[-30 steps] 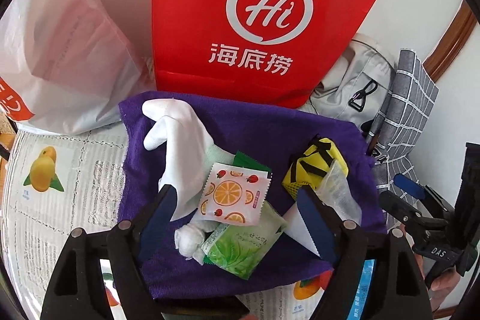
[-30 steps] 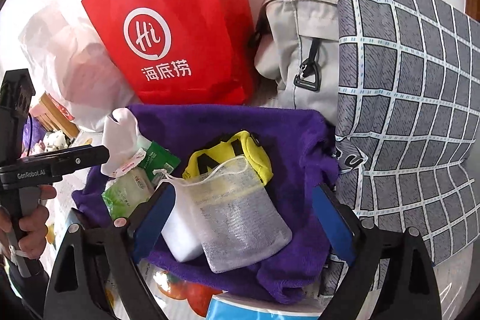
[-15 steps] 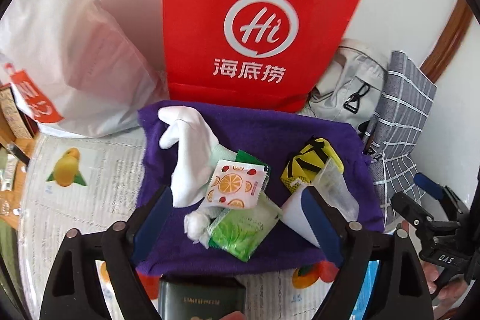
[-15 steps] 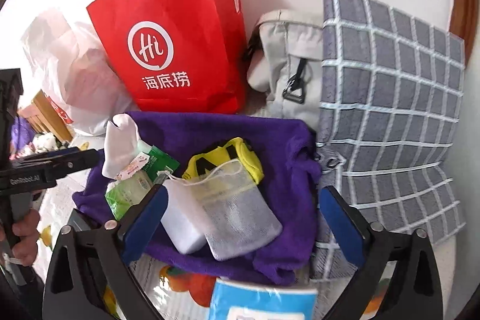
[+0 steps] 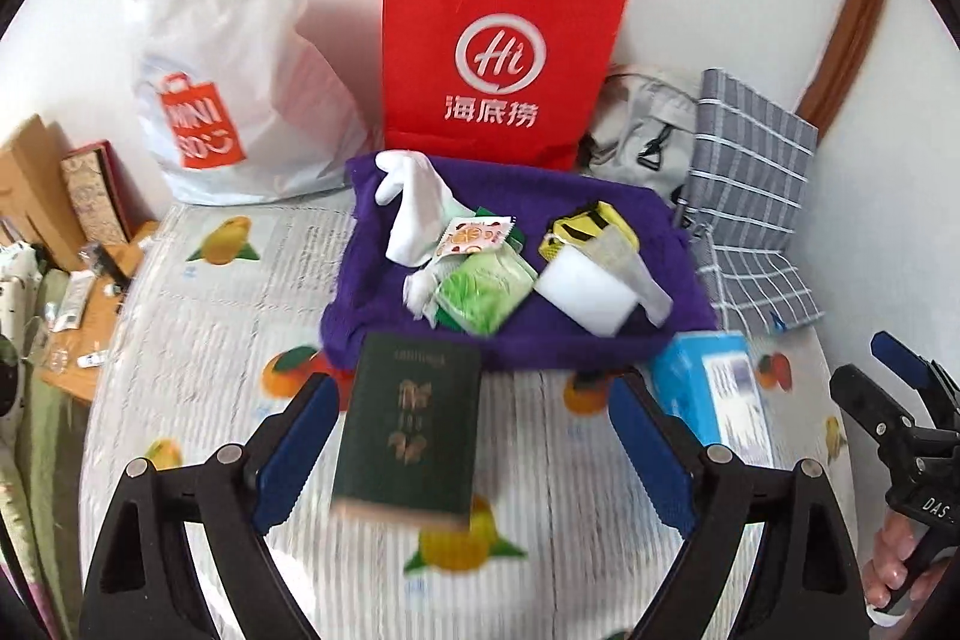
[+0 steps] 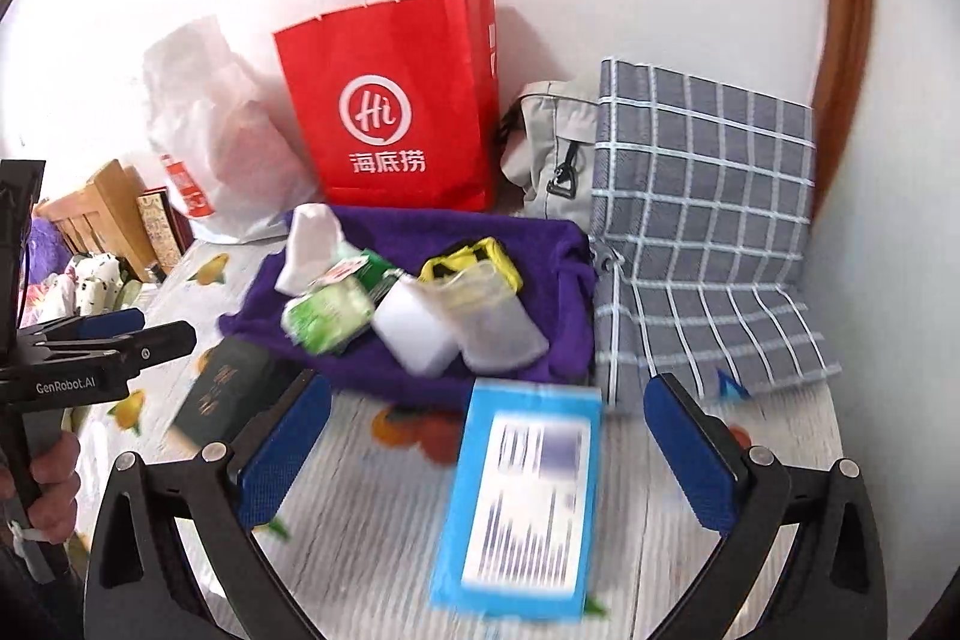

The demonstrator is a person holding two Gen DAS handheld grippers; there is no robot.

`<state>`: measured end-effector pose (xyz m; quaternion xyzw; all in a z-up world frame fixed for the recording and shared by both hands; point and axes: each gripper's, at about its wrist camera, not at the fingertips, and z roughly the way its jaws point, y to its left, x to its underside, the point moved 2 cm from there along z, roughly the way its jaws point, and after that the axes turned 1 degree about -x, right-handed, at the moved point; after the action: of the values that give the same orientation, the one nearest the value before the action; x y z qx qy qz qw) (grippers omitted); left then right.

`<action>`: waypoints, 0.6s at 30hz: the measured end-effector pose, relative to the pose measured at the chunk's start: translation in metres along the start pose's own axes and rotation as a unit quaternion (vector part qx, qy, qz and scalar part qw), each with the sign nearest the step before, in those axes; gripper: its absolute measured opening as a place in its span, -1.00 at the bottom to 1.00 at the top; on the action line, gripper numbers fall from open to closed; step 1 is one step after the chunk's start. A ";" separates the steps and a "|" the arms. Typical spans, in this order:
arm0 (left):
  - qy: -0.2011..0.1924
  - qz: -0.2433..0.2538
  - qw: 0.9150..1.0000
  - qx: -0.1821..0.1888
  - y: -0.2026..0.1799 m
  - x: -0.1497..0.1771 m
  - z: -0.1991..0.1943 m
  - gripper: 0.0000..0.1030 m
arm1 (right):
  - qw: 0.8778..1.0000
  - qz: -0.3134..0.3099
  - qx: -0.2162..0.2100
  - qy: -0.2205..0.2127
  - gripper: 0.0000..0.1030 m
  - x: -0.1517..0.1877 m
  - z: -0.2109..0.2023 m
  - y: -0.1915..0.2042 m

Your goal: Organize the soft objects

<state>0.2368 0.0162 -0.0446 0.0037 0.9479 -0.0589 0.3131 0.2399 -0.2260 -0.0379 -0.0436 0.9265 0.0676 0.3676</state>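
Left wrist view: we see the purple towel spread on the fruit-print cloth that covers the surface, at the foot of the red paper bag, and on it the soft things are heaped. A white glove lies at the back left, an orange-print sachet rests against it, a green tissue pack lies just in front, and a white sponge block touches a mesh pouch with a yellow strapped bundle behind them.

Our left gripper stands released, nothing pressed by its pads; a dark green booklet lies on the cloth between them, untouched. In the right wrist view our right gripper is likewise wide and empty, above a blue box that lies on the cloth, blurred.

We judge everything on the towel to be light and yielding. The glove is limp and will droop, so we would pinch it mid-body where the fabric bunches. The tissue pack and sachet are slick film; we would take them across the short sides, firmly enough not to slip. The sponge squashes easily, so we would span its long flat faces with light pressure. The mesh pouch may snag, so a grip on its body looks safer than on its drawstring. The towel itself is floppy; we would take it by a corner or edge.
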 end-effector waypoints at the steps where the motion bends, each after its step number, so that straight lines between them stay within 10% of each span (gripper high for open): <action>1: -0.007 0.006 1.000 -0.004 -0.003 0.009 -0.015 0.77 | 1.000 0.003 0.000 0.000 0.99 0.006 -0.009 0.001; 18: -0.080 0.006 0.996 -0.032 -0.019 0.111 -0.142 0.77 | 0.999 0.044 0.006 -0.021 0.99 0.110 -0.145 0.012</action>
<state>0.0629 0.0102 0.0050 -0.0053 0.9212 -0.0271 0.3881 0.0609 -0.2402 -0.0075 0.0006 0.9201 0.0785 0.3838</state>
